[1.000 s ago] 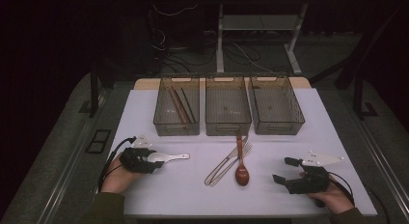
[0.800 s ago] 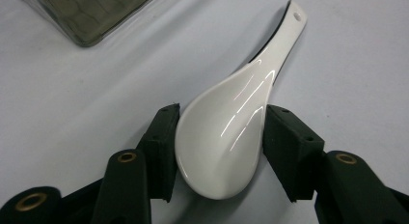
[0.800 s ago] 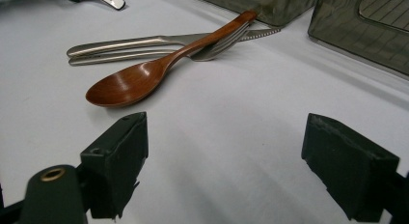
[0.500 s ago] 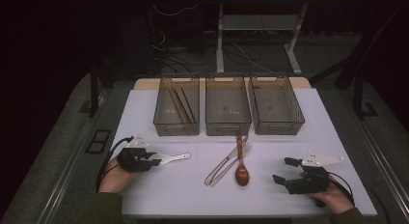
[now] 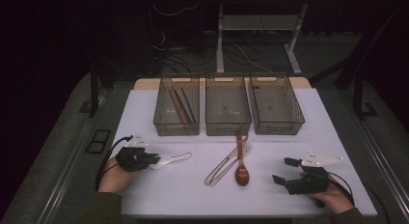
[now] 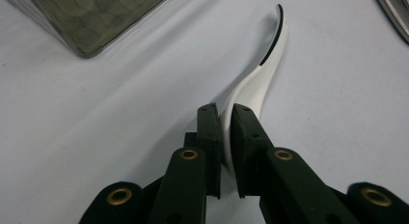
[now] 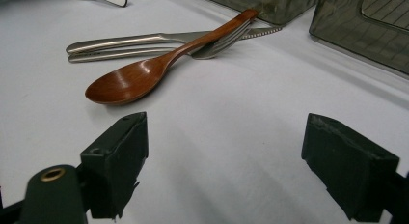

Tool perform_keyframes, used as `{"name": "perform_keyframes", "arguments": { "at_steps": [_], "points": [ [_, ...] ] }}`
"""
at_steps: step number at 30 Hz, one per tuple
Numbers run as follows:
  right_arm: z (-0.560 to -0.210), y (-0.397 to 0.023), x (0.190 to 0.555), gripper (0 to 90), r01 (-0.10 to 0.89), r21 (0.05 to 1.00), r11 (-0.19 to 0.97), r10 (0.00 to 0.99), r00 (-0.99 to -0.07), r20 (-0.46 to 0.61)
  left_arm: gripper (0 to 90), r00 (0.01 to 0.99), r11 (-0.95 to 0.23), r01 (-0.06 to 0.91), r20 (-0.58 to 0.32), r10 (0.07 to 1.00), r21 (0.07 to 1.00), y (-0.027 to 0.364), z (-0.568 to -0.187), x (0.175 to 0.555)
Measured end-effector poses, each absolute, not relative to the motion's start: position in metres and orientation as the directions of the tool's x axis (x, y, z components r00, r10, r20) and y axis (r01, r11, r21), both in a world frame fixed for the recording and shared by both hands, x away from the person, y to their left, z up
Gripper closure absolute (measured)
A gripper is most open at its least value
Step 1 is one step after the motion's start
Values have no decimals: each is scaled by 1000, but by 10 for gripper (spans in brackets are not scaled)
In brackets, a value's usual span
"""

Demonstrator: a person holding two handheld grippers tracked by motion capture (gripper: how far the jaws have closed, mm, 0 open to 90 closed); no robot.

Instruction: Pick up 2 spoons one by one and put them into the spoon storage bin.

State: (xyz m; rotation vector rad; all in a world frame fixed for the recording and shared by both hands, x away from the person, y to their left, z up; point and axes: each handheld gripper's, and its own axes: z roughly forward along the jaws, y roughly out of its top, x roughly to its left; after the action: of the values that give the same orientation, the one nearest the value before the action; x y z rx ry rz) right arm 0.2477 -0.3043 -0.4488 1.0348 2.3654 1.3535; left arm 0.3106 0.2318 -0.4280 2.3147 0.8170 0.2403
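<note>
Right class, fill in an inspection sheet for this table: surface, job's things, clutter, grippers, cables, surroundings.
Surface: white table top, flat.
Job's things: white plastic spoon lying on the table, handle between the left gripper fingers.
Clutter: brown wooden spoon, steel fork and steel knife mid-table; three smoked plastic bins, dark sticks in the left one.
Grippers: left has just been closing, pinches the spoon; right gripper open, nothing between.
Cables: black cable trailing from the left gripper.
Surroundings: dark floor, desk legs.

Between the jaws, the near end of the white spoon (image 6: 260, 74) is hidden. Beyond the jaws in the right gripper view, the trays (image 7: 366, 26) are cut off by the picture's top edge.
</note>
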Motion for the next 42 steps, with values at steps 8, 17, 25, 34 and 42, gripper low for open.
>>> {"name": "perform_keyframes", "arguments": {
  "at_steps": [8, 17, 25, 34, 42],
  "points": [
    [-449, -304, 248, 162, 464, 823, 327, 672, -727, 143, 825, 793, -590, 473, -25, 609, 655, 226, -425, 310],
    [-449, -303, 248, 162, 466, 820, 332, 670, -728, 142, 824, 799, -554, 432, -17, 601, 711, 215, -415, 308],
    [-450, -302, 249, 162, 462, 822, 333, 670, -729, 139, 824, 813, -563, 406, -3, 582, 720, 200, -408, 309],
    [-449, -294, 248, 132, 454, 823, 340, 653, -744, 140, 824, 821, -542, 385, -10, 571, 747, 191, -399, 313],
    [-449, -292, 249, 131, 453, 824, 339, 653, -744, 141, 824, 830, -524, 365, -14, 558, 769, 182, -391, 315]
  ]
}}
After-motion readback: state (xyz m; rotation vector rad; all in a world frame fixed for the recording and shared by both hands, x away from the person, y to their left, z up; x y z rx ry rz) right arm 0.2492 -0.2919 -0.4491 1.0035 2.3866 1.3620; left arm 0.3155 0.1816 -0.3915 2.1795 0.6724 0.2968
